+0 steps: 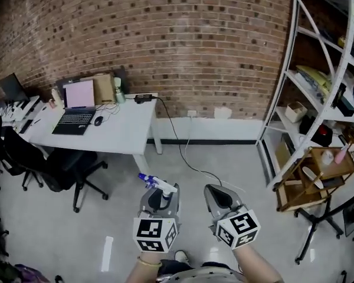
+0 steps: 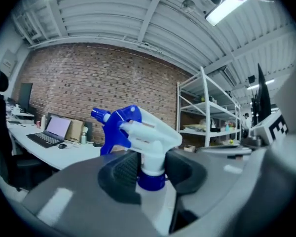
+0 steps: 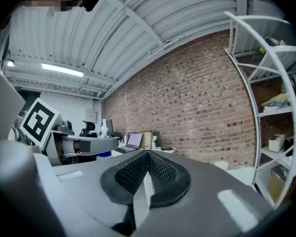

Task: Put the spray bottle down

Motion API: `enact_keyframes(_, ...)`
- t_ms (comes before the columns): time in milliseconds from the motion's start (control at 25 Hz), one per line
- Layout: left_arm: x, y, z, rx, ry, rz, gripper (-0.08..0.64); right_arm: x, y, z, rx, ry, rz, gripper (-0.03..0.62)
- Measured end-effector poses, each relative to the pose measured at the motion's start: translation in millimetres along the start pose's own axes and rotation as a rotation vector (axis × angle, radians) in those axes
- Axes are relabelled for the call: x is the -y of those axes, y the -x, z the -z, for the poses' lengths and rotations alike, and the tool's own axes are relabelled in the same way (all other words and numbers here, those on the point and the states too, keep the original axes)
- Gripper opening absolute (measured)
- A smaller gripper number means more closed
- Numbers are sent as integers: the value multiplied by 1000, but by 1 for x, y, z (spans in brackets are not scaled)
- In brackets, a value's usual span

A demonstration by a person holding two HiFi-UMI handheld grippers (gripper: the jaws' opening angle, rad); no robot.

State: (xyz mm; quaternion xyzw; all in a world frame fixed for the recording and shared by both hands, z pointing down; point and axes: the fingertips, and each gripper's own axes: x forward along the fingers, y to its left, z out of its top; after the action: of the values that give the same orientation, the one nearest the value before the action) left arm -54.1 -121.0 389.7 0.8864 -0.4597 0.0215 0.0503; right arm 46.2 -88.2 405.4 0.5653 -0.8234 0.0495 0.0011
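Note:
A spray bottle with a white and blue trigger head (image 2: 138, 132) stands upright between the jaws of my left gripper (image 2: 150, 169). Both pads press on its neck just above the blue collar, and its nozzle points left. In the head view the spray bottle (image 1: 156, 183) sticks up from the left gripper (image 1: 159, 200), held level above the grey floor in front of the person. The bottle's body is hidden under the jaws. My right gripper (image 3: 147, 174) is shut, its ribbed pads meeting with nothing between them. It hovers beside the left one as the right gripper (image 1: 220, 198) in the head view.
A white desk (image 1: 121, 131) with a laptop (image 1: 76, 114) stands at the left against the brick wall, with a black office chair (image 1: 59, 167) before it. White metal shelving (image 1: 318, 87) and a wooden cart (image 1: 310, 178) fill the right. A black cable (image 1: 186, 152) runs across the floor.

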Motion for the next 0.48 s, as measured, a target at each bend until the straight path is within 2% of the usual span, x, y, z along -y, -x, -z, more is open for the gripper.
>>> enact_keyframes(200, -110, -17, -12, -5, 20, -101, 127, -43, -103, -15, -19, 39, -94, -5)
enact_keyframes(480, -218, -53, -23, -2, 45, -221, 129, -72, -204, -10, -72, 43, -212, -5)
